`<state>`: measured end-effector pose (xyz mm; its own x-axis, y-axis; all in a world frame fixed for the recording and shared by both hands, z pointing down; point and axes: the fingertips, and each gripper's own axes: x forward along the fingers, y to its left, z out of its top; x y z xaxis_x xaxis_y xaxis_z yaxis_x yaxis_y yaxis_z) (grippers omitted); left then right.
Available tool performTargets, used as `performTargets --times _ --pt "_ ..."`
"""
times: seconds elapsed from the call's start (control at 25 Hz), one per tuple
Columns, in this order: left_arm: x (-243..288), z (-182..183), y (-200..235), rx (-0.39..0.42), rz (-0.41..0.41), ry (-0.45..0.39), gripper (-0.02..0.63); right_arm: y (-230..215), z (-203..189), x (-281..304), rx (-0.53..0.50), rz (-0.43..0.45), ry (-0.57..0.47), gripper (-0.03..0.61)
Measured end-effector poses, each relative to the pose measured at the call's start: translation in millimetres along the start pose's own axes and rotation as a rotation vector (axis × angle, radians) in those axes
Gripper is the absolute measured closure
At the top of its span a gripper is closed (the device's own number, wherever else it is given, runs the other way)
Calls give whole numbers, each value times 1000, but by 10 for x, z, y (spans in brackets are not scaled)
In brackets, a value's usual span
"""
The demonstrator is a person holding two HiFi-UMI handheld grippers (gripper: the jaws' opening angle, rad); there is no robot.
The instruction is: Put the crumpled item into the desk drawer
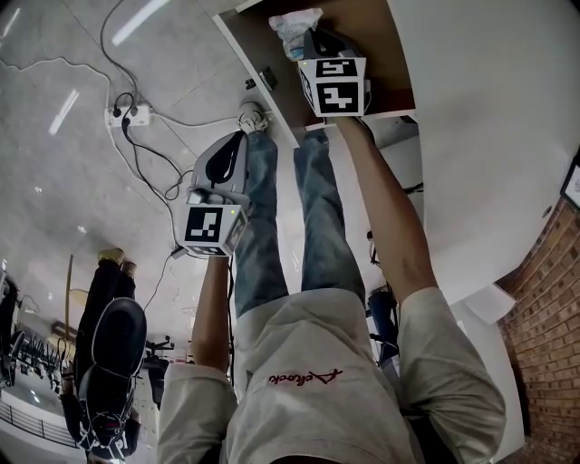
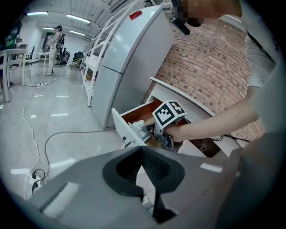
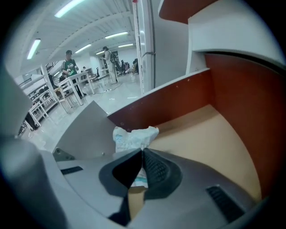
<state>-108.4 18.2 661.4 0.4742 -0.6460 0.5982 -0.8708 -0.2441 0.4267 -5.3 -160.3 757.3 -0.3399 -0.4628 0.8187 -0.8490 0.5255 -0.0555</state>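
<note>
Bunching out past the jaw tips, the crumpled item [image 3: 134, 136] is a white, wrinkled wad with faint bluish print. The right gripper [image 3: 142, 152] has it pinched: its jaws are closed on the wad's near end, and a strip of the same material shows lower down in the slit between them. The rest fans out straight ahead of the tips, so its long axis runs roughly along the line of the jaws.

Seen from the head view, the crumpled item [image 1: 294, 25] and the gripper's nose are both inside the open drawer [image 3: 214, 134]. Pale tan floor lies under and to the right of the wad. Red-brown walls rise behind it, and a grey panel [image 3: 87, 132] stands to its left. The wad lies near the corner where that panel meets the back wall. Whether it already touches the drawer floor cannot be told.

That placement matters most for the coming move. Since the wad lies forward of the tips and over the drawer floor, parting the jaws should probably leave it inside, with no further reach needed.

The left gripper [image 2: 142, 150] is held well apart from the drawer, out over the shiny floor [image 1: 82, 136] beside the white desk [image 1: 489, 136]. Its jaws are together with nothing between them, so the right hand is plainly the nearer one.
</note>
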Motion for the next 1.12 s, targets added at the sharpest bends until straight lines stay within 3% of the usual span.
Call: performTargets --times 0.56,0.76,0.88,1.12 --pt "-39 -36 82 12 5 1 604 -34 -288 255 5 -18 129 561" --pt "-51 -56 122 5 13 6 604 -24 -239 244 15 1 96 560" --pt "-60 -86 103 11 5 6 604 -12 -167 203 14 13 63 480" --pt "-72 -88 67 12 4 -2 604 29 -45 86 3 12 4 460"
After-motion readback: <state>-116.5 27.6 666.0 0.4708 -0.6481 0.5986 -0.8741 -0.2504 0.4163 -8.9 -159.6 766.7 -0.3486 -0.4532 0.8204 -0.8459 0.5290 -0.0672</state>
